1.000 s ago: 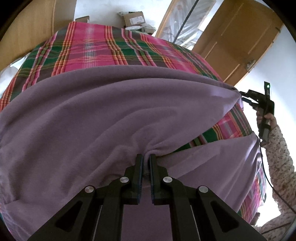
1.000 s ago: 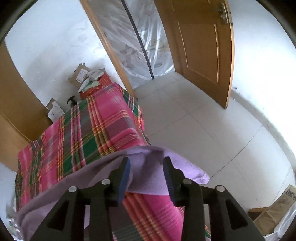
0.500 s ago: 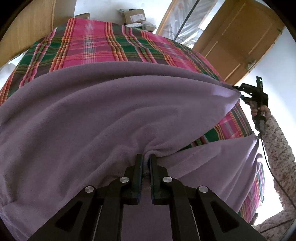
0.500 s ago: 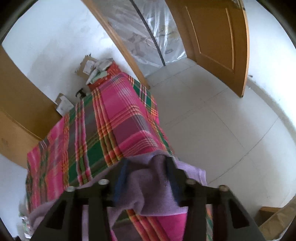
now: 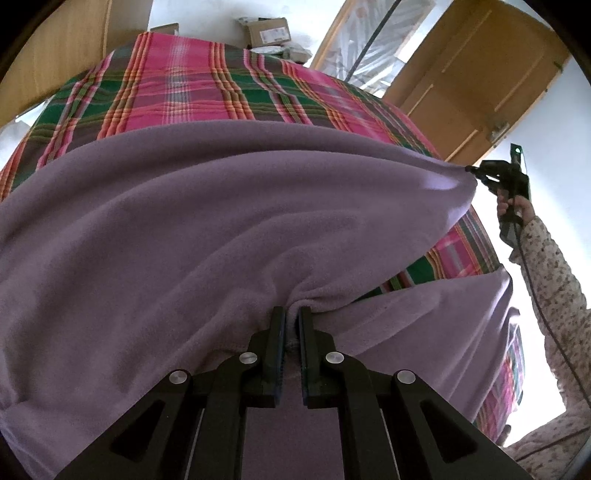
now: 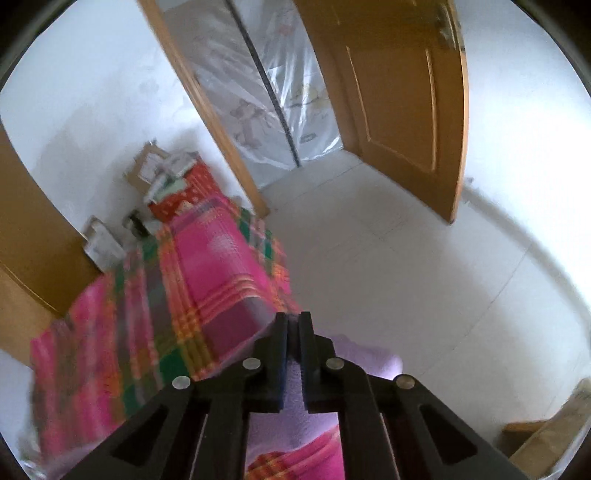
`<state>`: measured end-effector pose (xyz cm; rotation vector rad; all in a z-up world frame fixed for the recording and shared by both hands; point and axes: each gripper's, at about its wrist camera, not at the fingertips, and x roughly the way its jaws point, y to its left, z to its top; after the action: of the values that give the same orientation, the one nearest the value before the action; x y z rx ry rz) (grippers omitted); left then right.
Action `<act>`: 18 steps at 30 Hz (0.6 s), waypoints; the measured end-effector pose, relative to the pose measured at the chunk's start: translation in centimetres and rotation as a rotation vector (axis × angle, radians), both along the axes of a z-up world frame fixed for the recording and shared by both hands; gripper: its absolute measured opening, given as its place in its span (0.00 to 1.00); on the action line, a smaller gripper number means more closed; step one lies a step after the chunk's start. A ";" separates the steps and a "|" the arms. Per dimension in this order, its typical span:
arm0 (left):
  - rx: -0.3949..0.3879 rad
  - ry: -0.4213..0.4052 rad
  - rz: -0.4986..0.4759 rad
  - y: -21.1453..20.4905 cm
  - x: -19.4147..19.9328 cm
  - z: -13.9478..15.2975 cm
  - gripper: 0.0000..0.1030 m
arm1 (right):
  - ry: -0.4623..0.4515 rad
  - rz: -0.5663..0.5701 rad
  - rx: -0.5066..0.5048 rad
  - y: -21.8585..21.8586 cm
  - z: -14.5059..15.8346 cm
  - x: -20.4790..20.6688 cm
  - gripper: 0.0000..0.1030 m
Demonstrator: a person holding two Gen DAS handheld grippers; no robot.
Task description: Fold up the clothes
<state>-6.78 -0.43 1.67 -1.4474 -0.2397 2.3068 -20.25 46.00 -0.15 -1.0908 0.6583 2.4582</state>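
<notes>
While the plaid-covered bed (image 5: 229, 92) fills most of both views, the purple fleece garment (image 5: 184, 229) is draped across its near half, with one edge lifted clear of the bedding. As a judgement, the fold is only at its start: the cloth is gathered at two points and raised, but no layer has been laid over another, and the doubling and smoothing are all left to do. At the far end of the bed, by the wall, cardboard boxes (image 5: 267, 31) sit among loose packets; what they contain cannot be made out. The left gripper (image 5: 291, 317) has its jaws pressed together on a bunched pinch of the fleece near the middle edge. The right gripper (image 5: 471, 170) pinches the garment's far corner, its jaws brought together with purple cloth below them in its own blurred view.
</notes>
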 end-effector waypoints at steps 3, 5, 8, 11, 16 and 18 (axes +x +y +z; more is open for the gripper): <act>-0.003 0.001 -0.001 0.0 0.1 0.1 0.07 | -0.065 -0.056 0.098 0.6 -0.1 -0.3 0.10; 0.000 0.002 -0.003 0.0 0.0 0.1 0.07 | -0.032 -0.068 -0.035 1.6 -0.4 0.9 0.11; 0.009 0.001 0.002 0.0 -0.1 0.0 0.07 | -0.006 -0.046 -0.151 2.3 -0.9 2.6 0.15; 0.016 0.003 0.004 -0.2 -0.1 0.0 0.07 | 0.007 -0.009 -0.278 1.9 -2.1 5.2 0.19; 0.028 0.000 0.009 -0.4 -0.1 0.0 0.07 | 0.065 -0.030 -0.393 1.6 -3.3 8.5 0.38; 0.027 0.002 0.009 -0.4 -0.1 0.1 0.07 | 0.047 -0.017 -0.442 1.6 -4.1 8.0 0.39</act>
<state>-6.84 -0.85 1.75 -1.4340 -0.2764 2.3035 -12.22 47.58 -4.22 -1.1718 1.2626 2.3888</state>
